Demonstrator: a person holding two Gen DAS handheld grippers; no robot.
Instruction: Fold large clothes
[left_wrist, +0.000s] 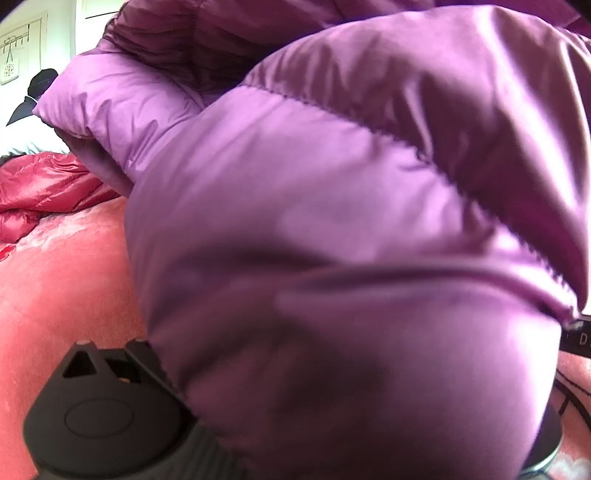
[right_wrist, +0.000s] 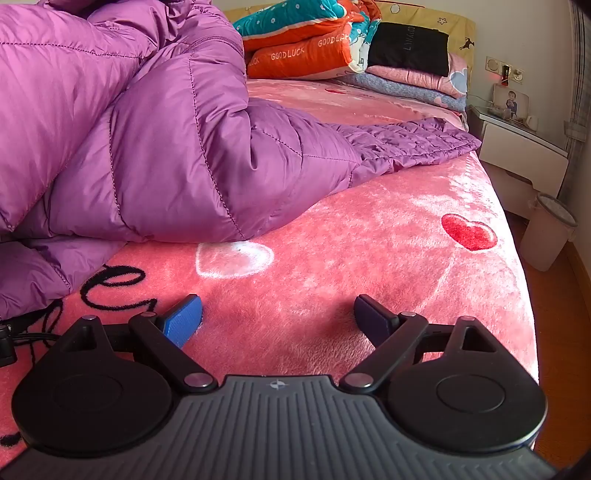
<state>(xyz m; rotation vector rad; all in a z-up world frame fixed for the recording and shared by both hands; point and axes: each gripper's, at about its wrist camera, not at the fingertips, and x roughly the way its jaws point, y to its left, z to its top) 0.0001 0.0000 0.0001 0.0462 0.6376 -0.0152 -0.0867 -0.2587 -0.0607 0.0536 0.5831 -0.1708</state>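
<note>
Both grippers stand released: right gripper (right_wrist: 277, 314) empty at lower centre; left gripper (left_wrist: 236, 369) smothered by the purple down jacket (right_wrist: 147, 140) heaped upper left. Advise flattening before grasping the hem.

The quilted purple puffer jacket (right_wrist: 155, 147) has smooth, faintly shiny cloth (stitched in seams); the pink fleece bed blanket (right_wrist: 332, 266) looks plushy; the black plastic right gripper (right_wrist: 277, 314) is matt.
</note>
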